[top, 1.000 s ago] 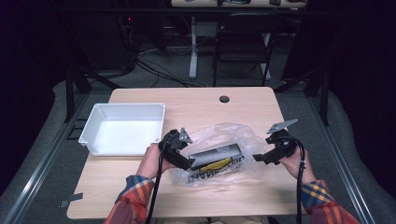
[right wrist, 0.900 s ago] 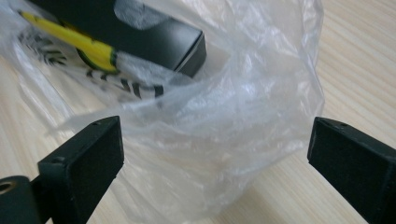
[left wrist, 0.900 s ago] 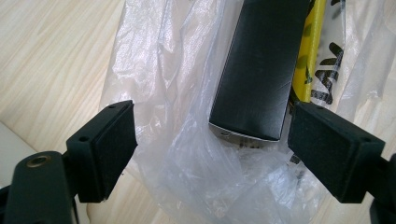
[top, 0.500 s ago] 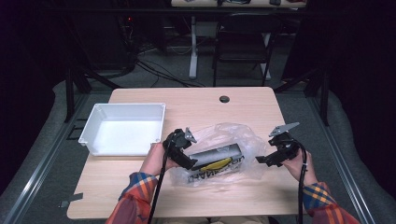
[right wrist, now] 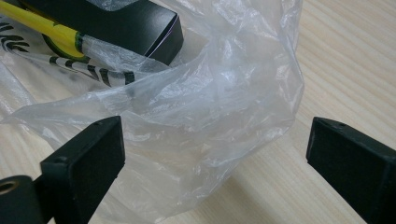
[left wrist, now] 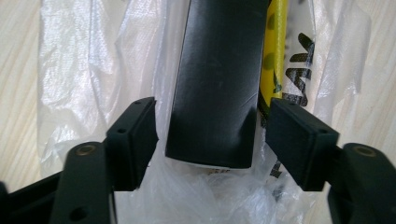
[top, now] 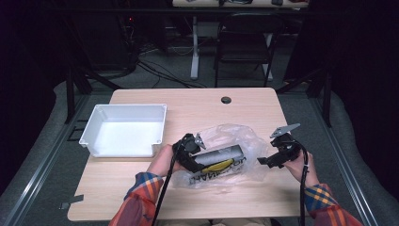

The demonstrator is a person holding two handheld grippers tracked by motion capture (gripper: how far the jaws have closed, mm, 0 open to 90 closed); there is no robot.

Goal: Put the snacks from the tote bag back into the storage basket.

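On the worktop (top: 141,197), the left tool (left wrist: 212,140) has closed in to straddle the black box (left wrist: 217,84) inside the bag (top: 235,141), jaws still apart; the right tool (right wrist: 215,163), spread wide, has backed off, suggesting extraction next.

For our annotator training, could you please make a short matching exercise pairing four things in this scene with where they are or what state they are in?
Things:
1. white tray
2. black box
3. right gripper
4. left gripper

Places or states:
A. inside the clear plastic bag
B. open, at the bag's right end
C. on the table's left side
D. fingers either side of the box's end

Pairs: 1-C, 2-A, 3-B, 4-D
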